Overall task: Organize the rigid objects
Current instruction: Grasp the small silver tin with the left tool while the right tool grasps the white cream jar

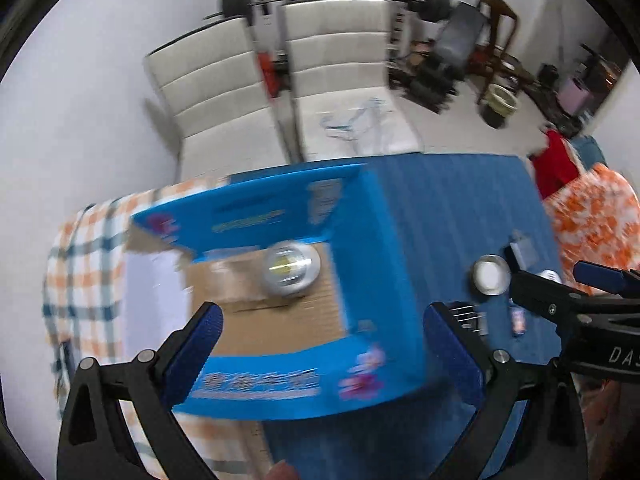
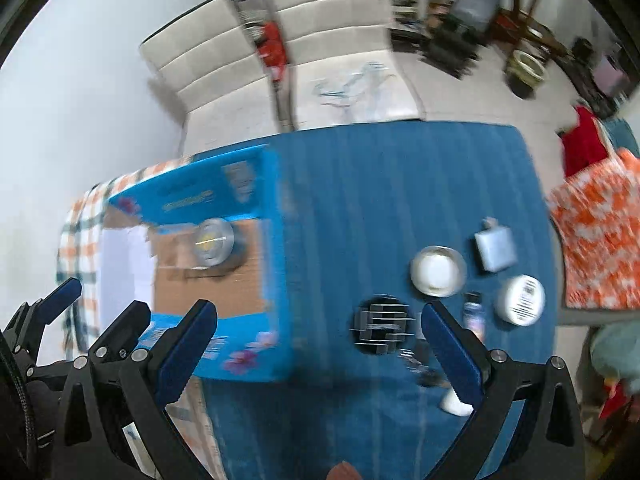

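An open blue cardboard box (image 1: 372, 264) (image 2: 276, 264) stands at the left of a table under a blue cloth (image 2: 400, 184). A round silver tin (image 1: 290, 266) (image 2: 213, 245) lies on its brown floor. My left gripper (image 1: 324, 356) hovers open above the box's near wall, empty. My right gripper (image 2: 320, 350) is open over the cloth, nothing between its fingers. To the right lie a white round dish (image 2: 438, 271) (image 1: 491, 280), a pale blue flat bottle (image 2: 495, 249), a white labelled jar (image 2: 520, 300), a small dark tube (image 2: 474, 316) and a black finned block (image 2: 382, 325).
A checked orange-and-teal cloth (image 1: 80, 256) hangs at the table's left end. Two white padded chairs (image 1: 224, 92) stand behind the table. An orange patterned fabric (image 2: 600, 240) lies off the right edge. Gym gear and clutter (image 1: 452, 52) fill the far floor.
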Motion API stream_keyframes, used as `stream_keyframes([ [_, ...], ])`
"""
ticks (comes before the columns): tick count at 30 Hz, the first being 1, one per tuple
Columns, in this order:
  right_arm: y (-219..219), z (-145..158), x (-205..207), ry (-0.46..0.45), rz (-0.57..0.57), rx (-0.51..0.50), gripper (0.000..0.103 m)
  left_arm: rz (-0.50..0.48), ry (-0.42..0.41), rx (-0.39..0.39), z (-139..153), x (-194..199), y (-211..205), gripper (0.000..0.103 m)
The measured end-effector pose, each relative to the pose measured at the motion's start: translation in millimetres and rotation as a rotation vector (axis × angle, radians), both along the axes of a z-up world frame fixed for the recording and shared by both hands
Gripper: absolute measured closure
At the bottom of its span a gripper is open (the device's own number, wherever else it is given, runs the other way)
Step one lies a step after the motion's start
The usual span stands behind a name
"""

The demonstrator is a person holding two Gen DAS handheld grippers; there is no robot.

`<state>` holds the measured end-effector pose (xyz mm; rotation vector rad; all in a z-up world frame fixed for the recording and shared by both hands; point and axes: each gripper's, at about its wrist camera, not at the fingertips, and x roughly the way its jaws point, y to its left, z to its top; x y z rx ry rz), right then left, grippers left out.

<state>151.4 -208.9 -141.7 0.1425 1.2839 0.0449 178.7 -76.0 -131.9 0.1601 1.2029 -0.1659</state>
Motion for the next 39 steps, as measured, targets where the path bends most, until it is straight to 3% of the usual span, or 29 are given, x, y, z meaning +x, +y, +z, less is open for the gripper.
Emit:
stream_keyframes([
  [8, -149.2, -20.9, -4.3, 0.047, -0.215, -0.063, 0.000, -0.156, 0.069, -0.046, -48.1, 9.4, -112.2, 0.000],
  [12, -213.5, -58.6, -4.1, 0.109, -0.312, -0.054, 0.000, -0.226, 0.144, -0.031, -96.4, 12.9, -160.3, 0.000],
  [18, -266.7, -129.5, 5.2, 0.194, -0.397, -0.026, 0.000, -0.312, 0.256, 0.005, -162.6, 14.7, -215.1, 0.000],
  [27, -294.1, -181.5, 8.8, 0.262, -0.445, 0.038, 0.000, -0.361, 0.369, 0.050, -227.2, 19.9, -248.2, 0.000],
  [29, -288.9, -185.3, 12.9, 0.264, -0.439, 0.057, 0.000, -0.334, 0.373, -0.003, -230.5, 25.0, -246.2, 0.000],
  [30, -285.2, -187.5, 15.3, 0.266, -0.436, 0.062, 0.000, -0.328, 0.365, -0.008, -230.0, 27.0, -245.9, 0.004],
  [31, -281.6, -189.9, 18.1, 0.268, -0.435, 0.065, 0.000, -0.329, 0.347, 0.001, -228.8, 27.8, -246.0, 0.017],
  [34, -276.3, -199.0, 26.9, 0.283, -0.441, 0.064, 0.000, -0.338, 0.287, 0.044, -224.8, 27.7, -242.5, 0.041],
  [39, -268.7, -219.4, 34.5, 0.327, -0.461, 0.075, 0.000, -0.350, 0.272, 0.037, -227.4, 26.1, -230.1, 0.041],
])
